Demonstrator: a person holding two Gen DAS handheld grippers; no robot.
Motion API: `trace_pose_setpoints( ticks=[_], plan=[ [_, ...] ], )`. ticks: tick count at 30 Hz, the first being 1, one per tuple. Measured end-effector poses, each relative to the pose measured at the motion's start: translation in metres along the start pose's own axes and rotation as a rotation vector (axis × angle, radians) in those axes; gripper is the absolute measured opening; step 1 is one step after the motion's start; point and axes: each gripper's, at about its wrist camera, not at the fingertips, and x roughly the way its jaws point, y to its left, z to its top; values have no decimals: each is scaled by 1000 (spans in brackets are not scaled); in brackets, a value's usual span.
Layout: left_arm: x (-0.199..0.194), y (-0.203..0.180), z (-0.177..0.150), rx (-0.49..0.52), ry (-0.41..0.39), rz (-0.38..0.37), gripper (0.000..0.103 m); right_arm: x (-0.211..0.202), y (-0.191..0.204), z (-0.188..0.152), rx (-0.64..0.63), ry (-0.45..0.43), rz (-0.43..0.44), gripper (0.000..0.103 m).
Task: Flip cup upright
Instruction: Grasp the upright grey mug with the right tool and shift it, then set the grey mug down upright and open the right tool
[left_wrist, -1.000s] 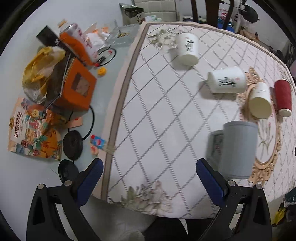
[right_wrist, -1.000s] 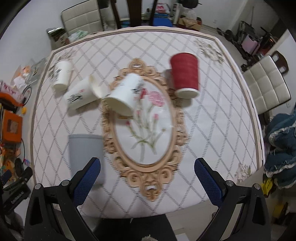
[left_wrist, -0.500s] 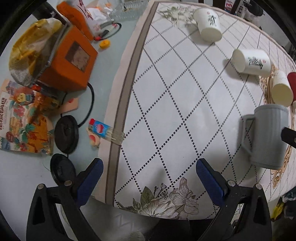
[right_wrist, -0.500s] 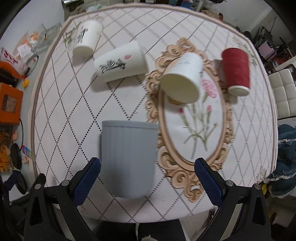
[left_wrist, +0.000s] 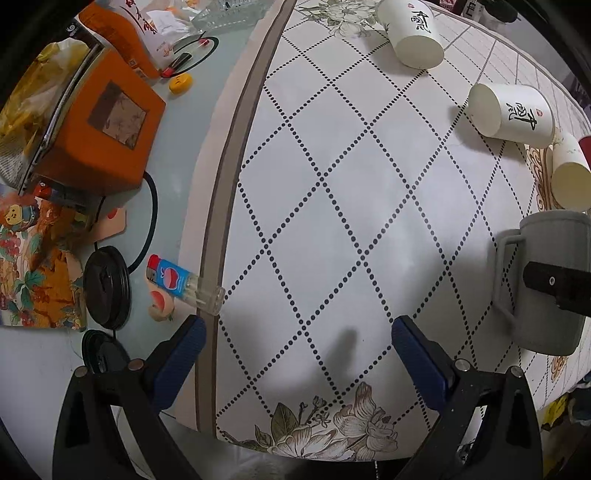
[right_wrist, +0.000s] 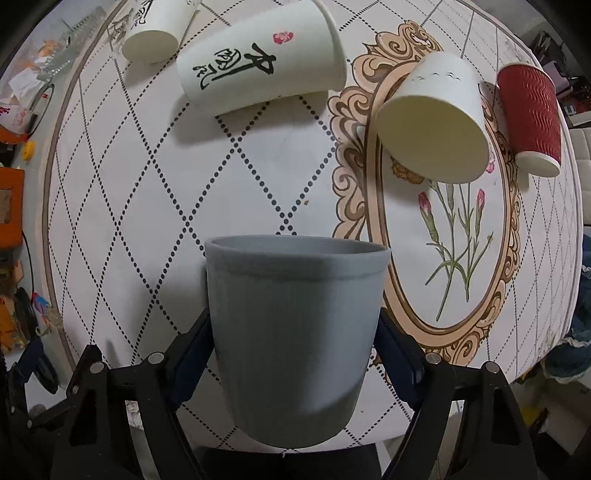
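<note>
A grey ribbed mug (right_wrist: 295, 339) lies on its side on the patterned tablecloth, its mouth facing away from the right wrist camera. My right gripper (right_wrist: 295, 332) is open, with a blue finger on each side of the mug's body; I cannot tell if the pads touch it. In the left wrist view the mug (left_wrist: 546, 280) lies at the right edge with its handle (left_wrist: 504, 273) toward the left gripper, and a black right finger (left_wrist: 557, 284) crosses it. My left gripper (left_wrist: 295, 350) is open and empty above the cloth, left of the mug.
Three white paper cups (right_wrist: 258, 62) (right_wrist: 432, 118) (right_wrist: 155, 33) and a red ribbed cup (right_wrist: 528, 114) lie tipped over beyond the mug. An orange box (left_wrist: 99, 125), a lighter (left_wrist: 177, 280), black lids and snack bags crowd the glass table to the left of the cloth.
My right gripper has dropped and closed in on the grey mug until its fingers flank it. My left gripper has come lower and moved left, away from the mug.
</note>
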Motion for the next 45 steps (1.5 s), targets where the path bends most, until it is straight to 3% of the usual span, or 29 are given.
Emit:
trace_pose_setpoints(
  ticks=[3, 6, 13, 17, 22, 26, 35, 45],
  plan=[
    [0, -1, 2, 4, 7, -4, 103, -2, -2, -2, 12, -26, 58, 84],
    [-2, -1, 2, -1, 15, -9, 103, -16, -10, -9, 16, -109, 84, 84],
    [6, 2, 19, -40, 47, -64, 103, -45, -13, -27, 29, -416, 92, 84],
    [13, -4, 30, -45, 45, -64, 103, -42, -8, -27, 22, -604, 62, 84],
    [18, -14, 37, -21, 30, -58, 103, -28, 2, -34, -14, -734, 21, 84],
    [13, -24, 34, 10, 0, -40, 103, -27, 2, -45, -33, -747, 18, 84],
    [-5, -29, 5, 27, -34, -21, 103, -28, -7, -73, -32, -659, 33, 85],
    [-79, -30, -32, -7, -134, 26, 103, -60, -27, -118, -28, -648, 5, 100]
  ],
)
